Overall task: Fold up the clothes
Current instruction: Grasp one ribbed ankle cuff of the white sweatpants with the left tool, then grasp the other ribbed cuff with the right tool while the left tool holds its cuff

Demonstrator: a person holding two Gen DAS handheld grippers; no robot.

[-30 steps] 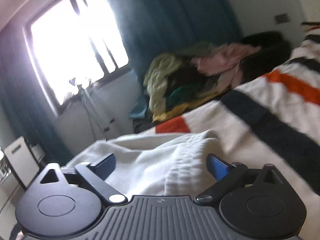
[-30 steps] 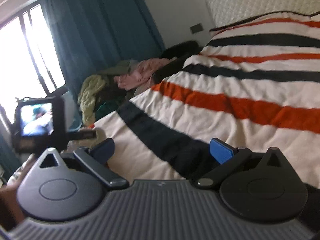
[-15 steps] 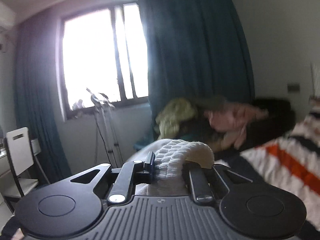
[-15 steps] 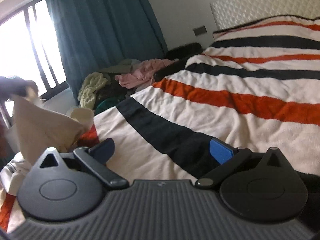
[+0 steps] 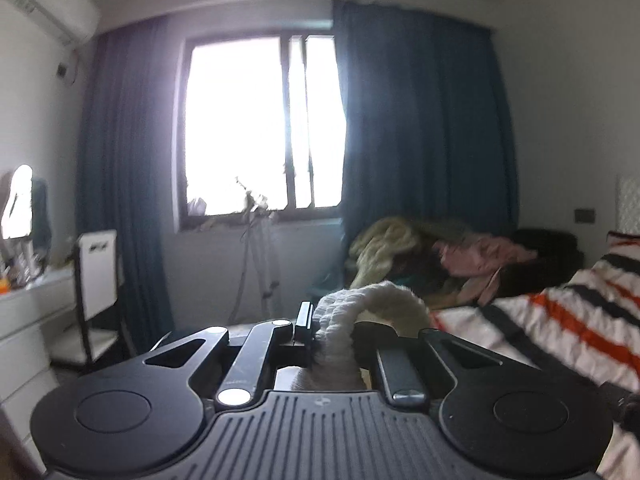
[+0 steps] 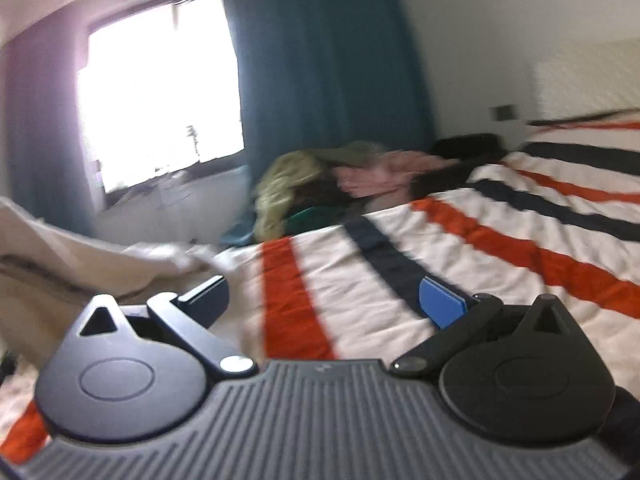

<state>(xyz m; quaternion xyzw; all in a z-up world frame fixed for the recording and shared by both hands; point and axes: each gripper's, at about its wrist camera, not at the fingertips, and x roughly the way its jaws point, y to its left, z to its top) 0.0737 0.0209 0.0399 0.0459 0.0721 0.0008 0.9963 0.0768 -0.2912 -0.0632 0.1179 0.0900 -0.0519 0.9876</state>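
Observation:
A cream ribbed garment (image 5: 372, 300) bulges up between the fingers of my left gripper (image 5: 332, 320), whose jaws are closing with the pads pressed on its fold. The gripper is held level, raised off the bed, facing the window. In the right wrist view the same cream garment (image 6: 80, 256) trails in from the left and lies rumpled on the striped blanket (image 6: 500, 240). My right gripper (image 6: 324, 296) is open just above the blanket, to the right of the cloth, with nothing between its fingers.
A heap of loose clothes (image 5: 420, 248) lies at the bed's far corner by the blue curtain (image 5: 420, 140). A white chair (image 5: 96, 264) and a white dresser (image 5: 24, 312) stand at the left; a thin stand (image 5: 256, 260) is under the window.
My left gripper closed on the cream garment and swung it up off the bed toward the window. The right gripper shifted toward the cloth, still open; its view is blurred.

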